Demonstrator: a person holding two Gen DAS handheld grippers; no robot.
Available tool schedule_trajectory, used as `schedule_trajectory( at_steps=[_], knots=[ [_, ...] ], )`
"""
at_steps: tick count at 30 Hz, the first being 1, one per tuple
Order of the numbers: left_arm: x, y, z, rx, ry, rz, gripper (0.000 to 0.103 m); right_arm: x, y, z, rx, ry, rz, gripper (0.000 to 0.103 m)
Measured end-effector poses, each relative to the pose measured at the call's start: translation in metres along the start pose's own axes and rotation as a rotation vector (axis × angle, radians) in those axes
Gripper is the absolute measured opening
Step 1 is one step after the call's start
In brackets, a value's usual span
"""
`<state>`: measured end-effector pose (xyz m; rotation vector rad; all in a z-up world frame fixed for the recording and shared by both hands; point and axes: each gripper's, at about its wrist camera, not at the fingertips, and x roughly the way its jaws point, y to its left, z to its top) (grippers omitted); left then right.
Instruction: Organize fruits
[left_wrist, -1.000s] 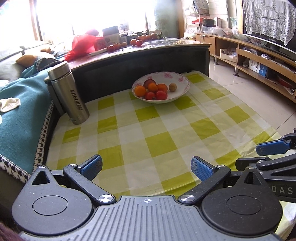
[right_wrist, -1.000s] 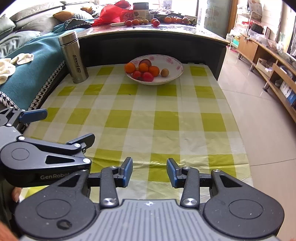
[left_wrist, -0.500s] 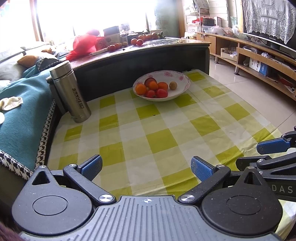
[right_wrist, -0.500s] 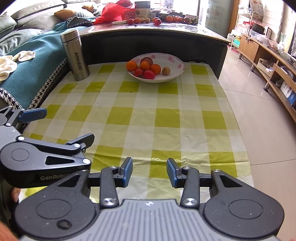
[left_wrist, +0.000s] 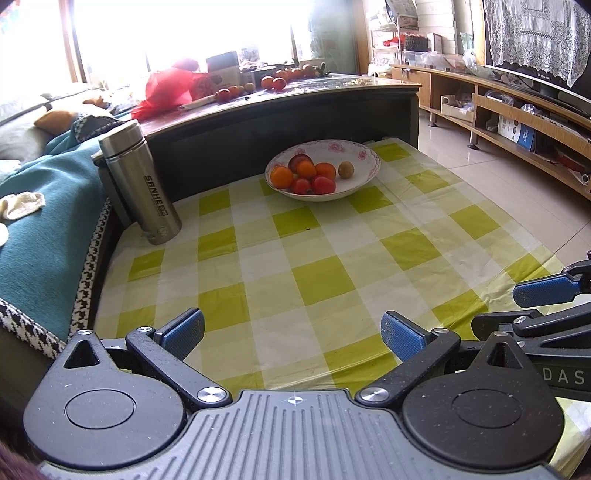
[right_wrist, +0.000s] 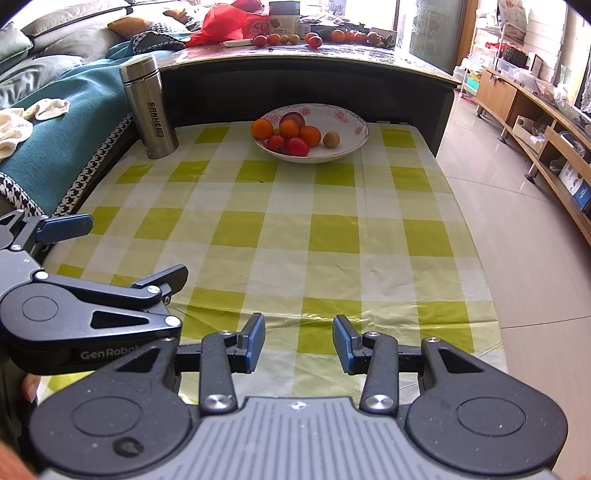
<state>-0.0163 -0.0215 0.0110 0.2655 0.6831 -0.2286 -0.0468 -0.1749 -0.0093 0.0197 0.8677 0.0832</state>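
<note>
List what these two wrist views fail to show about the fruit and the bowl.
- Dark red fruit at the back of the bowl: mostly hidden by oranges in both views.
- Fruits on the far counter: too small to identify or count.
- Bowl floor under the pile: covered.
- Right gripper: cut off by the left view's edge.

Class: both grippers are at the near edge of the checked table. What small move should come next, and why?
Probably carry one gripper forward toward the bowl. The left gripper and right gripper are both open and empty, and the fruits sit at the table's far end.
</note>
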Motion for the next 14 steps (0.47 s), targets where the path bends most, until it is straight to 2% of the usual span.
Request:
schedule_trajectory(
  at_steps=[12,14],
  knots=[
    [0.0016,0.0003,-0.0020,0.002,0.002,-0.001,0.103,0.0006,0.0002,-0.0013,-0.003,0.000,-0.002,0.046],
    [0.0023,0.0002,-0.0025,0.005,-0.002,0.017,0.103,0.0017,-0.0011,-0.0039,0.000,-0.004,-0.009,0.047]
  ],
)
